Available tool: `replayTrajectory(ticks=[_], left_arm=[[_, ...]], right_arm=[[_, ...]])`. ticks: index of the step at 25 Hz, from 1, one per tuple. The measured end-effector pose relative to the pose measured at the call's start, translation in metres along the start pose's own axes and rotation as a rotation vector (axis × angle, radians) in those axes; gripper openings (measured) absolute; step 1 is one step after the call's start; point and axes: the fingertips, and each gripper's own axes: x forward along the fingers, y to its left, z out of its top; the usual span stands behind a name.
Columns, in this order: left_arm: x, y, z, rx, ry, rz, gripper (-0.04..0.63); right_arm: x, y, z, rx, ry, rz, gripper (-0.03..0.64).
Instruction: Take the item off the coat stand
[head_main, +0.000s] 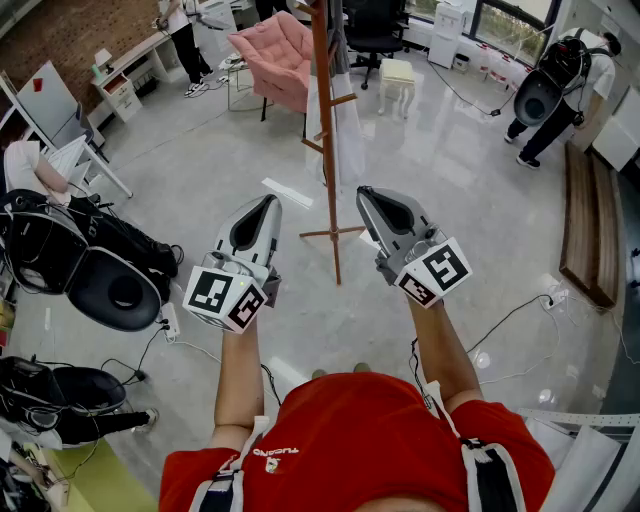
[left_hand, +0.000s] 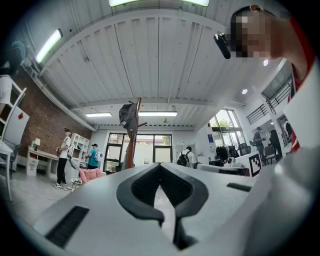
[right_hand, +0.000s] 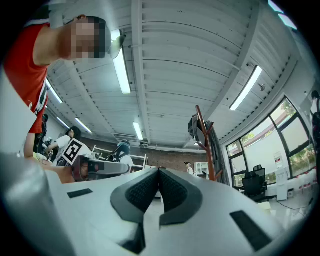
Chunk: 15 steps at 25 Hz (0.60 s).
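Note:
A tall wooden coat stand (head_main: 326, 120) rises from the grey floor just beyond both grippers. A pale grey garment (head_main: 346, 135) hangs down its right side. In the left gripper view a dark item (left_hand: 127, 115) hangs at the top of the coat stand (left_hand: 134, 140). The right gripper view shows the same dark item (right_hand: 194, 128) on the stand (right_hand: 209, 150). My left gripper (head_main: 269, 201) is held to the left of the pole and my right gripper (head_main: 363, 193) to its right, both short of it. Each is shut with nothing between its jaws (left_hand: 160, 165) (right_hand: 159, 171).
Black bags and a round black case (head_main: 112, 285) lie on the floor at left. Behind the stand are a pink chair (head_main: 276, 52), a white stool (head_main: 397, 77) and a black office chair (head_main: 373, 25). A wooden bench (head_main: 588, 225) runs along the right. Cables (head_main: 500, 320) trail on the floor. People stand at the back.

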Motion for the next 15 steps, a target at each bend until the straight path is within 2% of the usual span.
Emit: replayTrajectory(ticks=[15], left_arm=[[-0.012, 0.011, -0.006, -0.050, -0.006, -0.022, 0.009]], right_arm=[[0.008, 0.015, -0.006, 0.004, 0.018, 0.005, 0.023]])
